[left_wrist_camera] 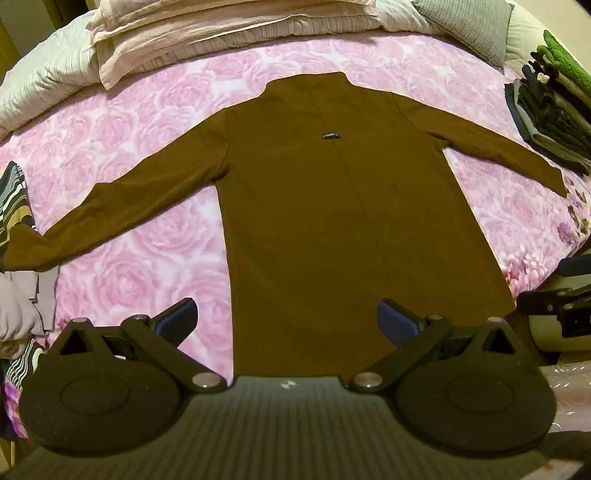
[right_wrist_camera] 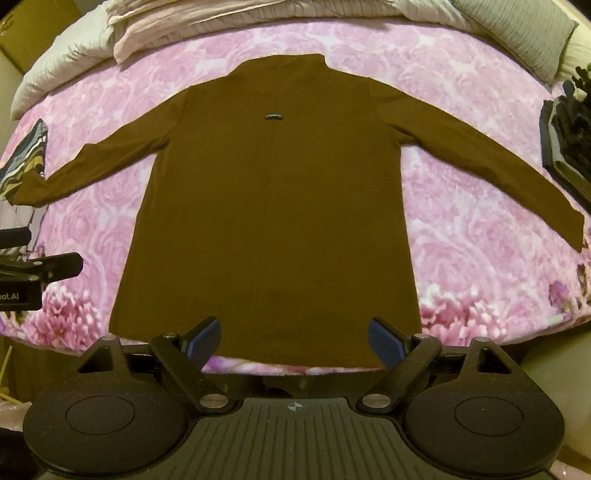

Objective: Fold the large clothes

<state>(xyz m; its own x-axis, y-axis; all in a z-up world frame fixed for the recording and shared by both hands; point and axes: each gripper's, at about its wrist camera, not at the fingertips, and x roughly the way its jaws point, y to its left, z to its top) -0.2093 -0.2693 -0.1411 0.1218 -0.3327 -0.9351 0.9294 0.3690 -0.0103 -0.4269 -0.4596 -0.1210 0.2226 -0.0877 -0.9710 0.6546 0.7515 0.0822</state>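
Note:
A brown long-sleeved garment (left_wrist_camera: pixel 332 206) lies flat on the pink rose-print bedspread (left_wrist_camera: pixel 155 147), collar far, hem near, both sleeves spread out sideways. A small dark label (left_wrist_camera: pixel 330 136) sits on its upper middle. My left gripper (left_wrist_camera: pixel 286 321) hovers open over the hem, blue pads wide apart, holding nothing. In the right wrist view the same garment (right_wrist_camera: pixel 273 206) fills the centre, and my right gripper (right_wrist_camera: pixel 293 339) is open above the hem edge, empty. The right gripper's body (left_wrist_camera: pixel 554 310) shows at the left view's right edge; the left gripper's body (right_wrist_camera: pixel 33 273) shows at the right view's left edge.
Pillows and folded pale bedding (left_wrist_camera: pixel 207 33) line the far side, with a grey pillow (left_wrist_camera: pixel 465 26) at the far right. A stack of folded dark clothes (left_wrist_camera: pixel 550 118) sits at the right edge. Patterned fabric (left_wrist_camera: pixel 14 206) lies by the left sleeve cuff.

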